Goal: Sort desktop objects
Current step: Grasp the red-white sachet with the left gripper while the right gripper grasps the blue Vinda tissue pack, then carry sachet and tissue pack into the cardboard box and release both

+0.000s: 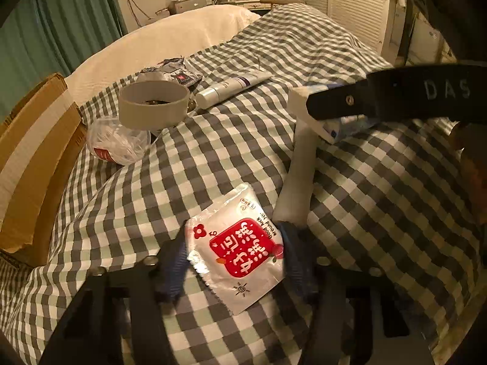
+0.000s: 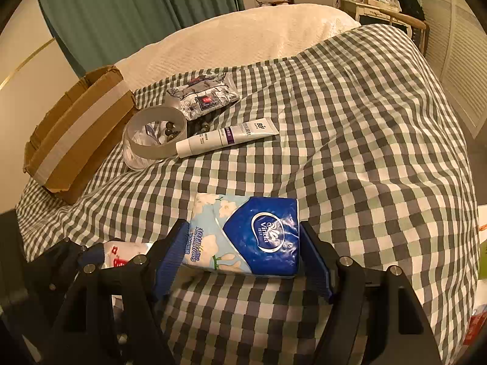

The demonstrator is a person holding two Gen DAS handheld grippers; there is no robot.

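Observation:
My left gripper (image 1: 236,258) is shut on a white snack packet with a red label (image 1: 236,249), held just above the checked cloth. My right gripper (image 2: 243,255) is shut on a blue Vinda tissue pack (image 2: 246,234), held above the cloth. The right gripper and the tissue pack also show in the left wrist view (image 1: 350,121), to the upper right of the packet. The packet shows at the lower left of the right wrist view (image 2: 121,254).
A cardboard box (image 2: 76,130) stands at the left edge of the bed. Near it lie a tape roll (image 2: 155,137), a clear plastic bag (image 1: 115,143), a white tube (image 2: 228,137), dark beads (image 2: 170,130) and a flowered foil pack (image 2: 204,99).

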